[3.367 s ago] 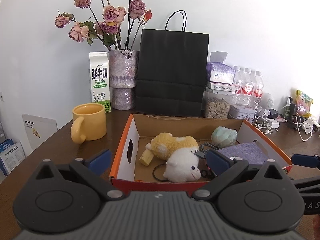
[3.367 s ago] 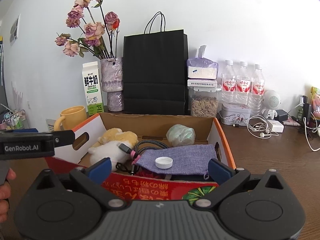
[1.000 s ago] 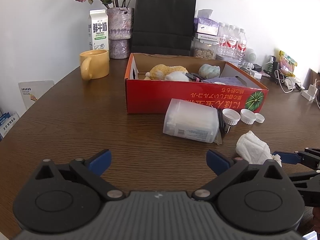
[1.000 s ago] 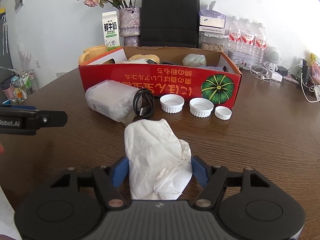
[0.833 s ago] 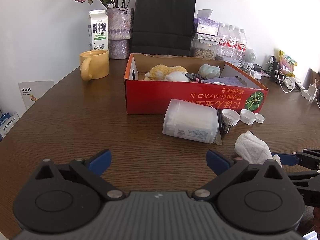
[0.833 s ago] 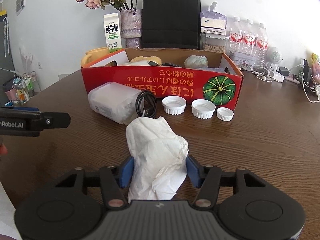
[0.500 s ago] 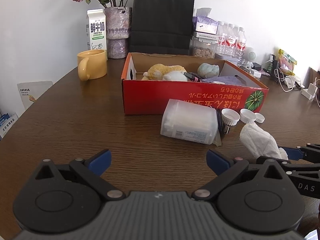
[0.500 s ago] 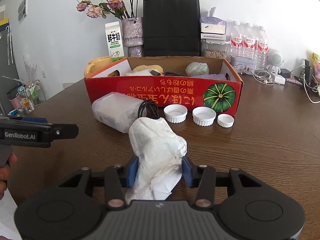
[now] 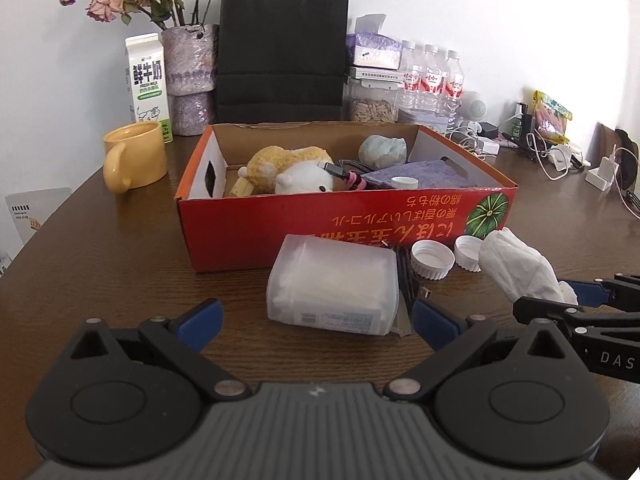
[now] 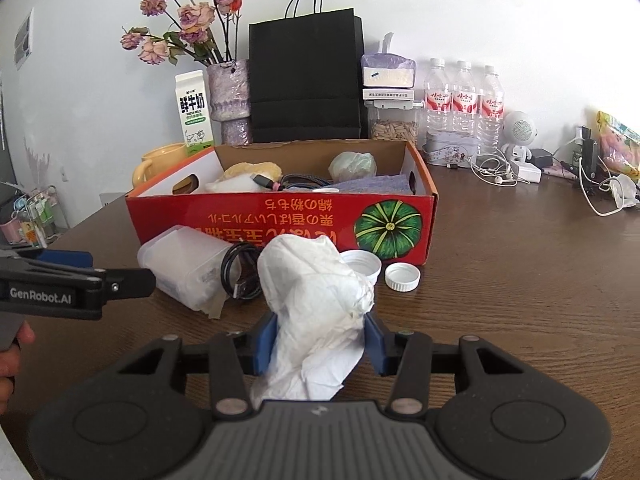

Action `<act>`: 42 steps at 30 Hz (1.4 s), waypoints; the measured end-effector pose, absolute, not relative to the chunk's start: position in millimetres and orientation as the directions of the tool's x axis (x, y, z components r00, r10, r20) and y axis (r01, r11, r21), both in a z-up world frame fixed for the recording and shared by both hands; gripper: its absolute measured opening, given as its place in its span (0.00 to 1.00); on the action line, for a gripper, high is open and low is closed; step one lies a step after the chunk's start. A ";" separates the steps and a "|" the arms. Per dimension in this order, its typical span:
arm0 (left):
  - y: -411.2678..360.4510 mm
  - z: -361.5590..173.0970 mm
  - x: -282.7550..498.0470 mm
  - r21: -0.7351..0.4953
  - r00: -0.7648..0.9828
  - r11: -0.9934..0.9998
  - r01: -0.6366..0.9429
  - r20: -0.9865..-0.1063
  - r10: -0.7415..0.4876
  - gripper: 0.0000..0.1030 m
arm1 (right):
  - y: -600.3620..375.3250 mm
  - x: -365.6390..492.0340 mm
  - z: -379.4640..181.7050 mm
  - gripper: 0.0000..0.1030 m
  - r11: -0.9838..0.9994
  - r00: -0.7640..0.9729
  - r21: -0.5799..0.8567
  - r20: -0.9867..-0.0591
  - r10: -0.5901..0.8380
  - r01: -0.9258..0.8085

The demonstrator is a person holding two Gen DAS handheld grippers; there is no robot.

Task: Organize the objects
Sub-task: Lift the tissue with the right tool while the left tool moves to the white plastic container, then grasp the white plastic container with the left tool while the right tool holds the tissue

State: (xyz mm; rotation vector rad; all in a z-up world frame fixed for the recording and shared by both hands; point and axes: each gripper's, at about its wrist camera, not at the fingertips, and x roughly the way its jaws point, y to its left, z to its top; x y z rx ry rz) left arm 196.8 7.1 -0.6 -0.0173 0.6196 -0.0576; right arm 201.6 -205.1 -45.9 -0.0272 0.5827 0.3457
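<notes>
My right gripper (image 10: 320, 340) is shut on a crumpled white tissue (image 10: 316, 284) and holds it above the table, in front of the red cardboard box (image 10: 280, 216). The tissue also shows in the left wrist view (image 9: 520, 264), at the right. My left gripper (image 9: 316, 320) is open and empty, just short of a translucent plastic container (image 9: 336, 284) lying on its side by the box (image 9: 320, 232). The box holds plush toys (image 9: 296, 168), a cable, a purple cloth (image 9: 416, 172) and a pale green ball. A coiled black cable (image 10: 240, 272) and white caps (image 10: 402, 276) lie on the table.
Behind the box stand a yellow mug (image 9: 136, 156), a milk carton (image 9: 146, 80), a flower vase (image 9: 190, 80), a black paper bag (image 9: 280, 52), jars and water bottles (image 9: 432, 76). Chargers and cables (image 10: 520, 172) lie at the far right.
My right gripper closed on the tissue, lifted it off the table and moved toward the box. My left gripper moved forward toward the plastic container and stayed open.
</notes>
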 end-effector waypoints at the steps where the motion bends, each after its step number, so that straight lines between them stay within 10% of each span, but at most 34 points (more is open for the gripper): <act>1: 5.6 -1.4 201.6 -0.028 0.809 0.998 0.052 -0.585 -0.059 1.00 | -206.5 203.1 -45.9 0.44 0.943 0.781 0.072 -0.542 0.310 -0.324; 24: -3.0 -26.5 253.6 0.014 0.782 0.999 0.029 -0.623 -0.014 1.00 | -217.3 213.5 -53.9 0.45 0.950 0.783 0.089 -0.547 0.296 -0.298; 27: -2.5 -25.6 251.6 -0.009 0.786 0.999 0.043 -0.617 -0.040 0.81 | -215.7 213.2 -54.7 0.45 0.949 0.780 0.089 -0.549 0.300 -0.302; 42: 15.7 -9.4 215.7 -0.031 0.839 0.999 -0.015 -0.544 -0.004 0.81 | -210.9 211.0 -54.6 0.45 0.945 0.776 0.088 -0.550 0.310 -0.316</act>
